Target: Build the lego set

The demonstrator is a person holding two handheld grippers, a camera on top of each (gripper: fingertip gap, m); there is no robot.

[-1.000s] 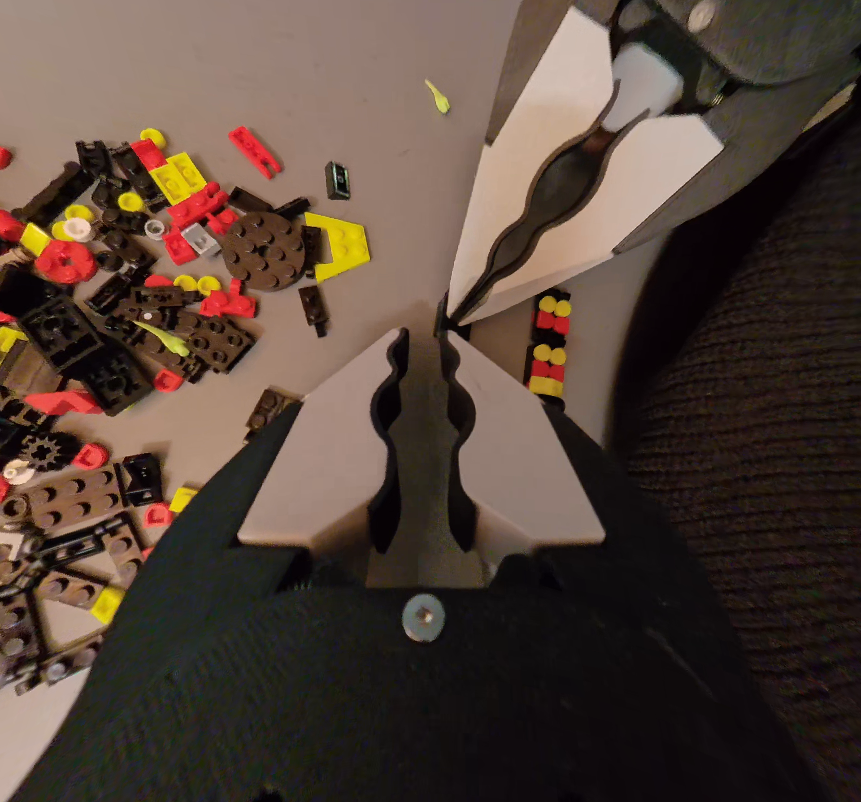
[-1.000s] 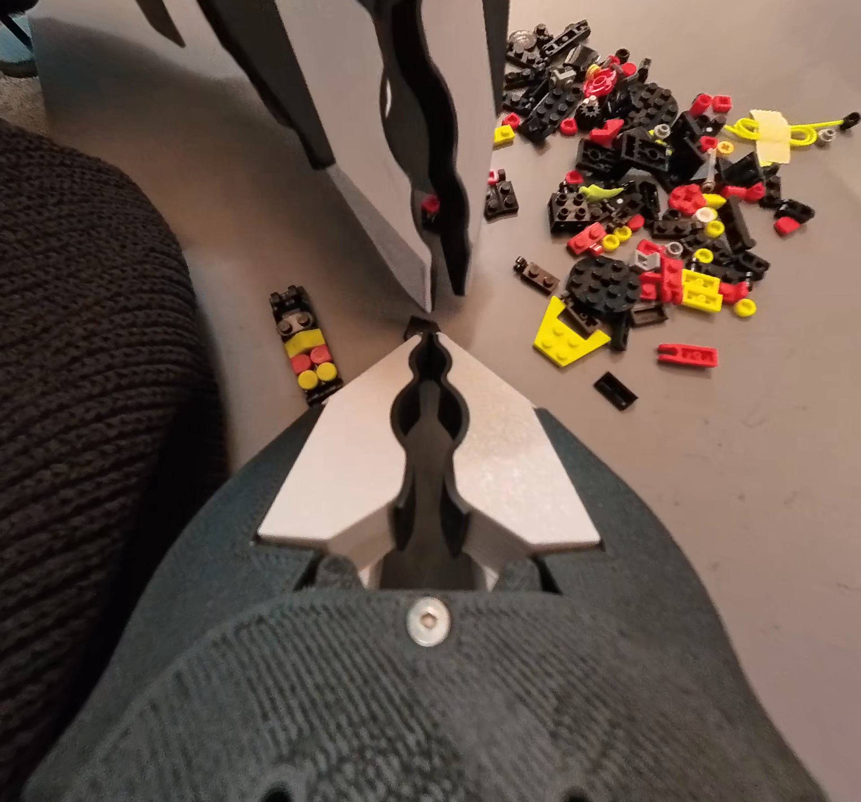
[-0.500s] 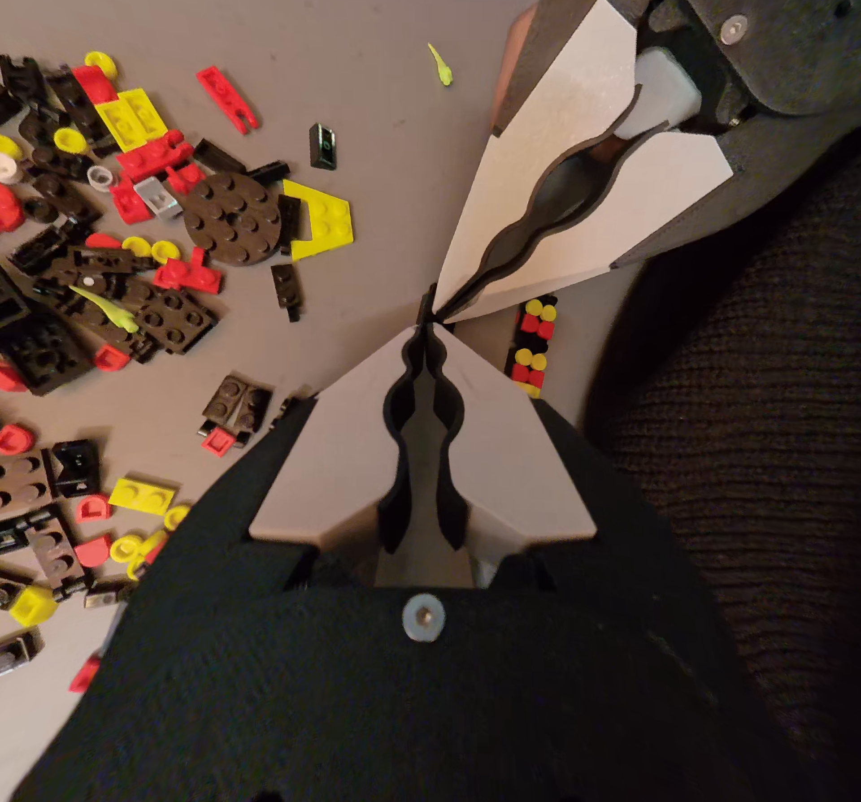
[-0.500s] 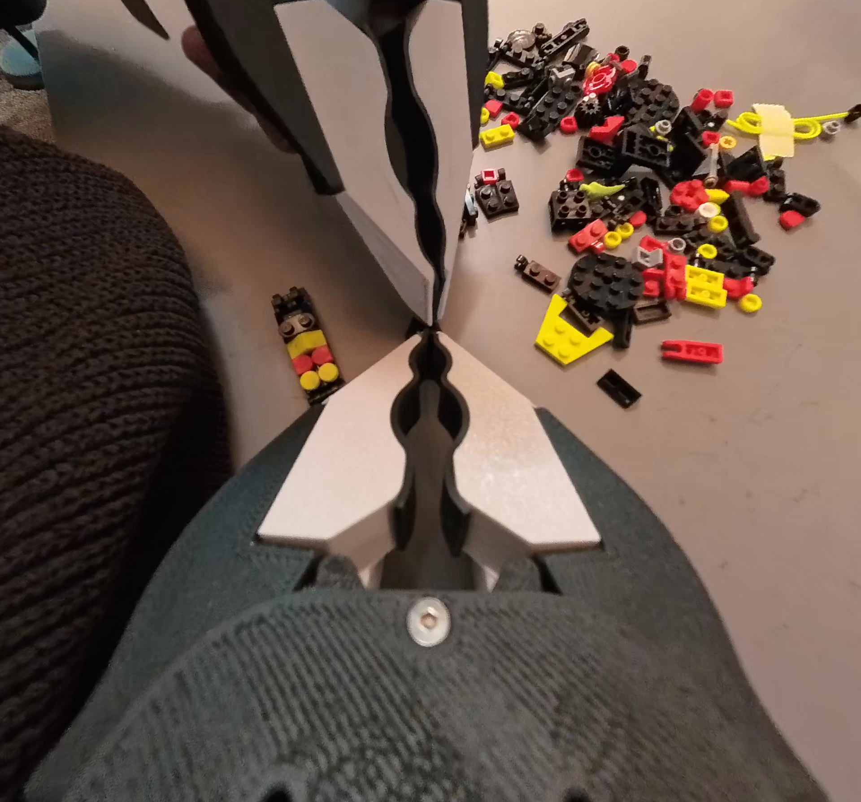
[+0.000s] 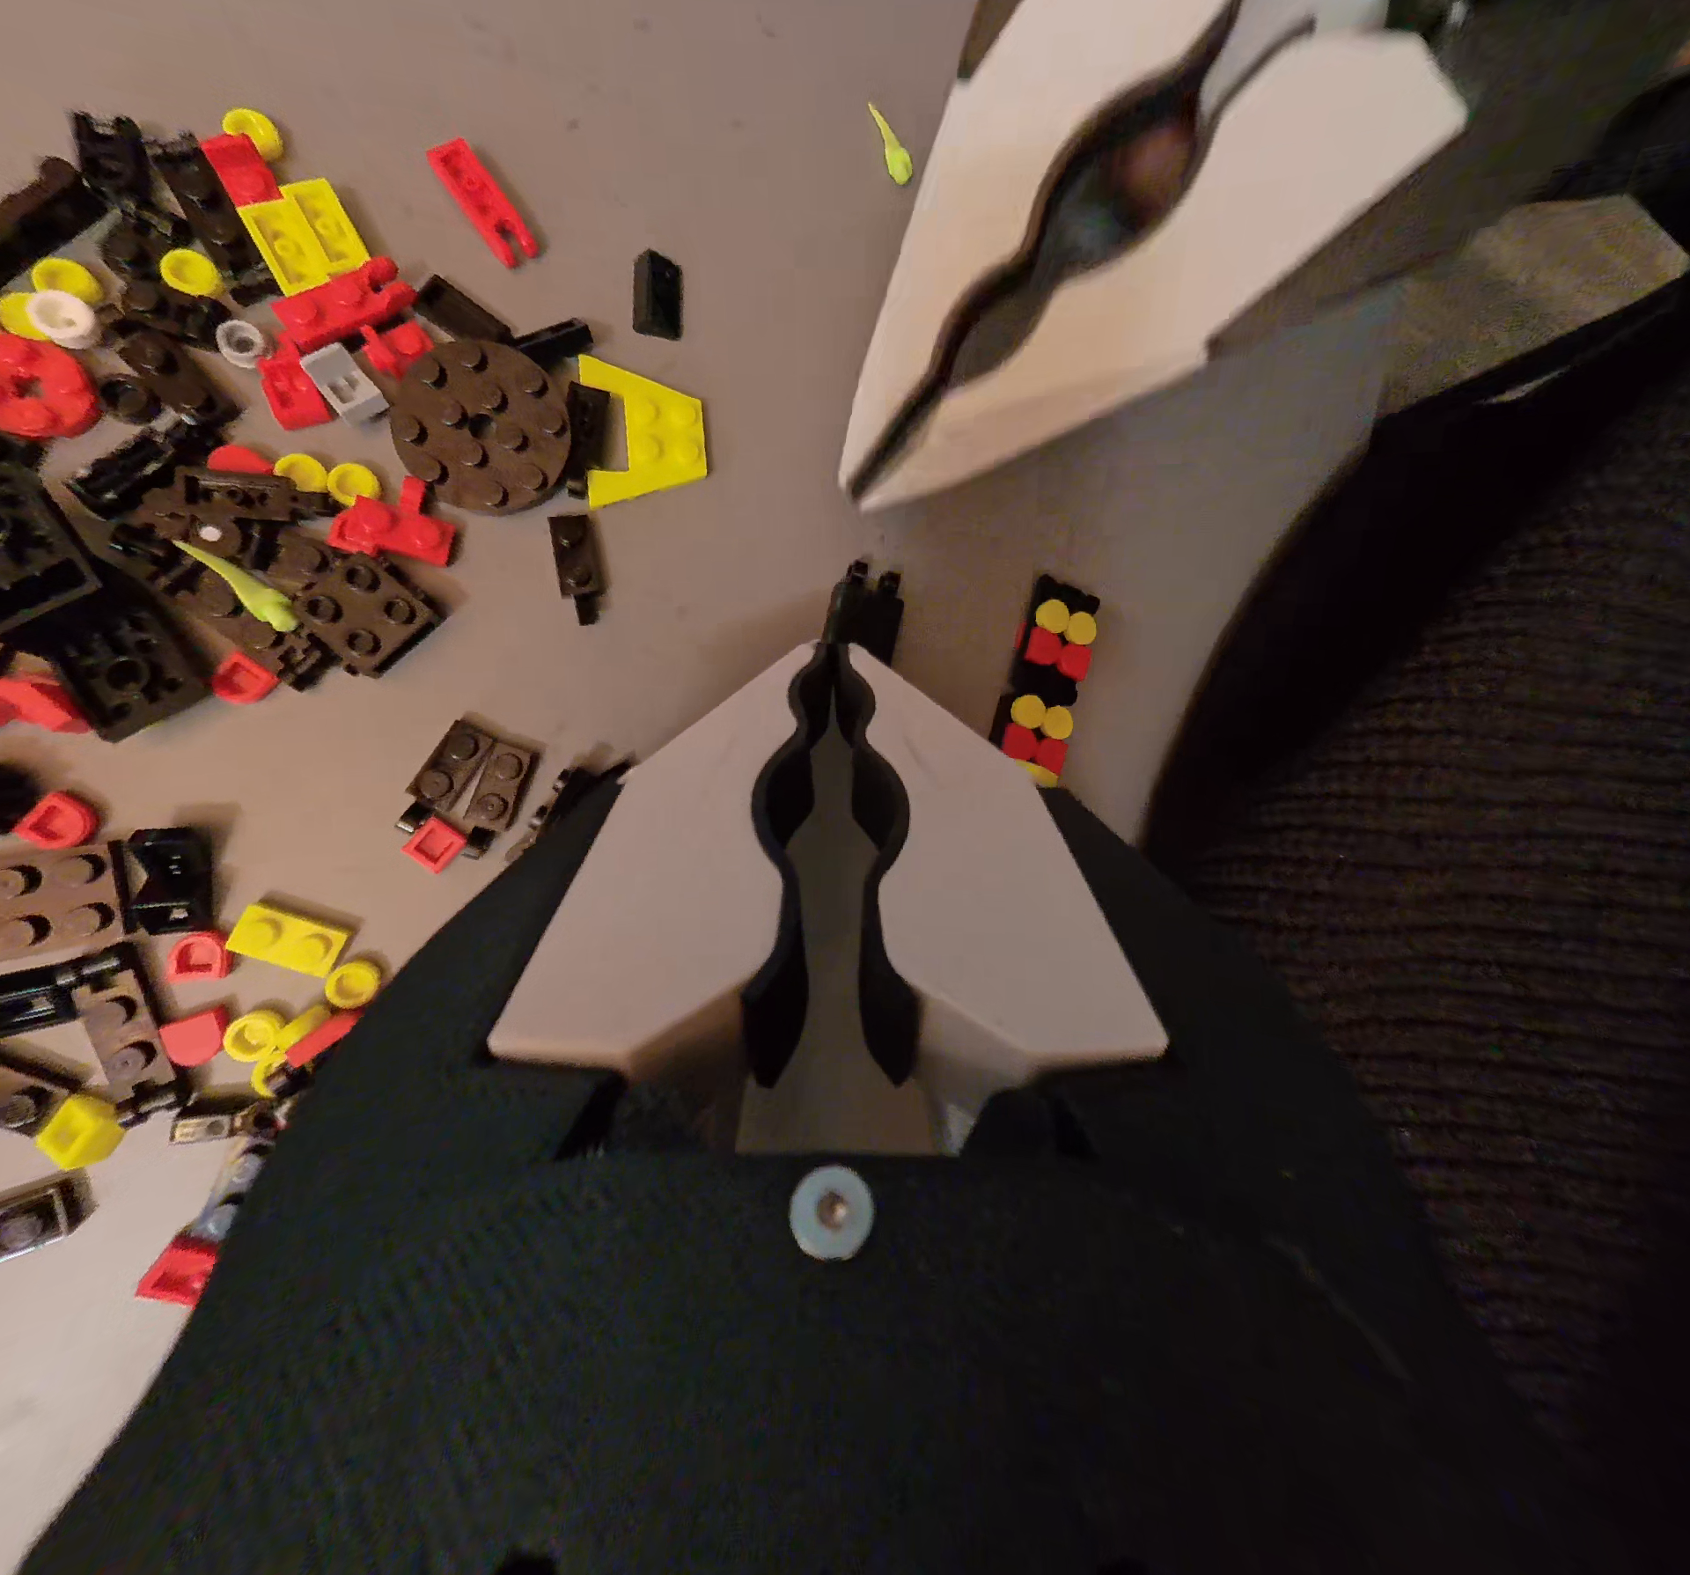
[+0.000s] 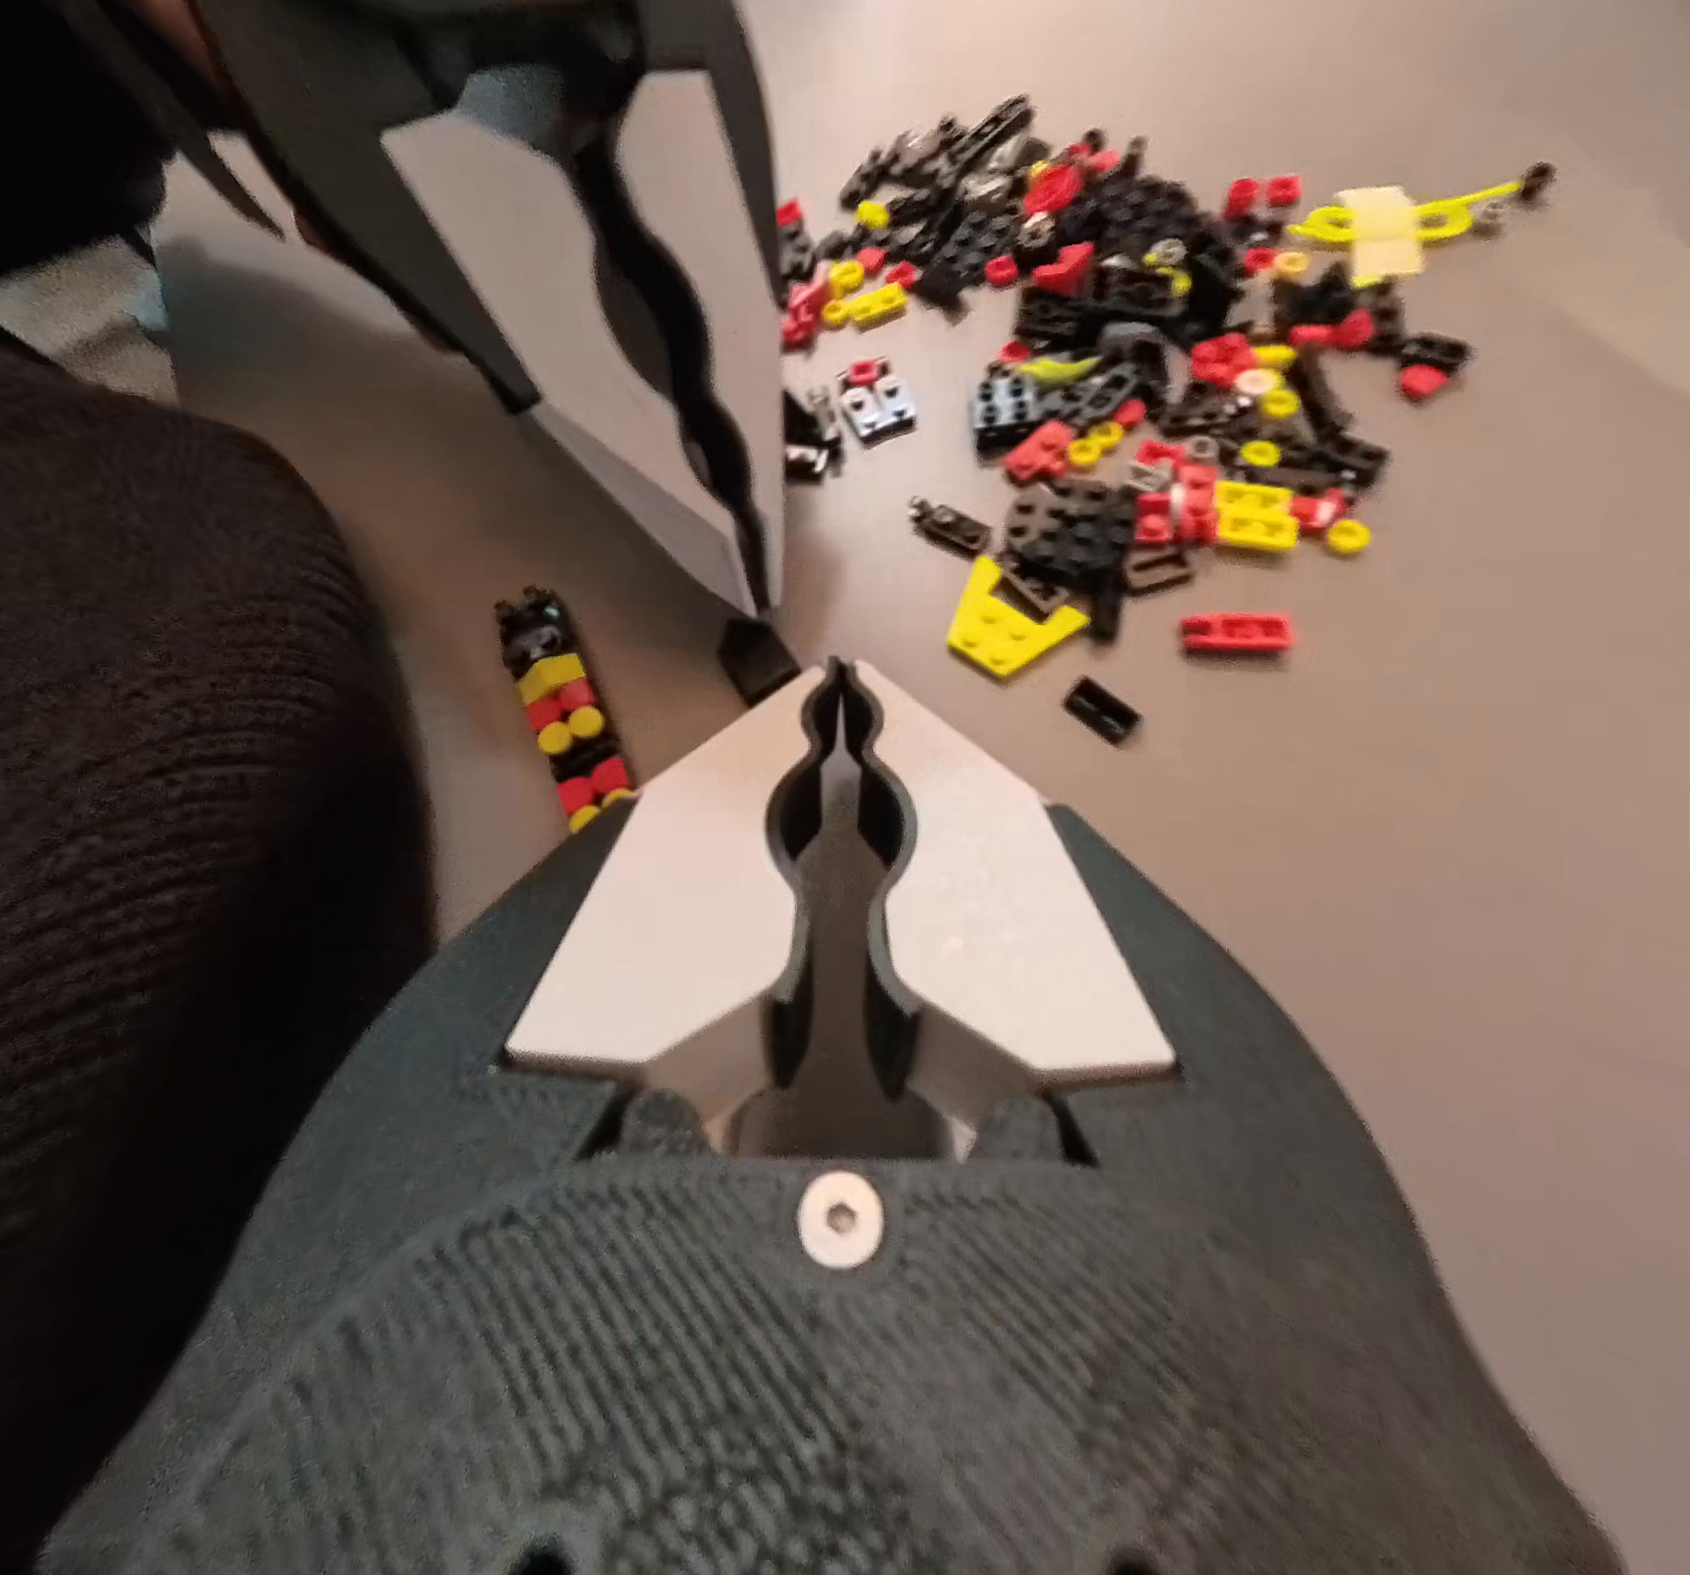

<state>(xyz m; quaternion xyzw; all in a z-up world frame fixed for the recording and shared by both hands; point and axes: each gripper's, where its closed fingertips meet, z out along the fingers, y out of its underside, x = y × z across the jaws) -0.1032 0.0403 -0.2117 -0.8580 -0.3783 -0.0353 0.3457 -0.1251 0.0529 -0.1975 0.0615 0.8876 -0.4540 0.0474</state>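
The grey bench (image 5: 640, 22) carried everything, with a dark knitted sleeve (image 5: 1463, 891) bulking along its near edge. Across the bench spread a loose heap of lego pieces (image 6: 1143, 360) in black, red and yellow, lying well apart from both claws.

The left claw (image 5: 837, 658) had its jaws pressed together at the tips, pinching a small black piece (image 5: 864, 607) that stuck out just beyond them. The right claw (image 6: 837, 671) was likewise closed to a thin slit at the tips, with nothing seen between them; in the left wrist view it hung above and beyond the left claw, its tips close to the black piece but apart from it.

Just beside the claws, near the sleeve, lay a narrow black strip studded with red and yellow rounds (image 5: 1047, 690), flat on the bench. At the heap's near edge sat a round dark plate (image 5: 480, 429), touching a yellow wedge plate (image 5: 654, 433). Farther off lay a red clip plate (image 5: 483, 200), a small black tile (image 5: 657, 293) and a tiny lime spike (image 5: 892, 145), each alone.
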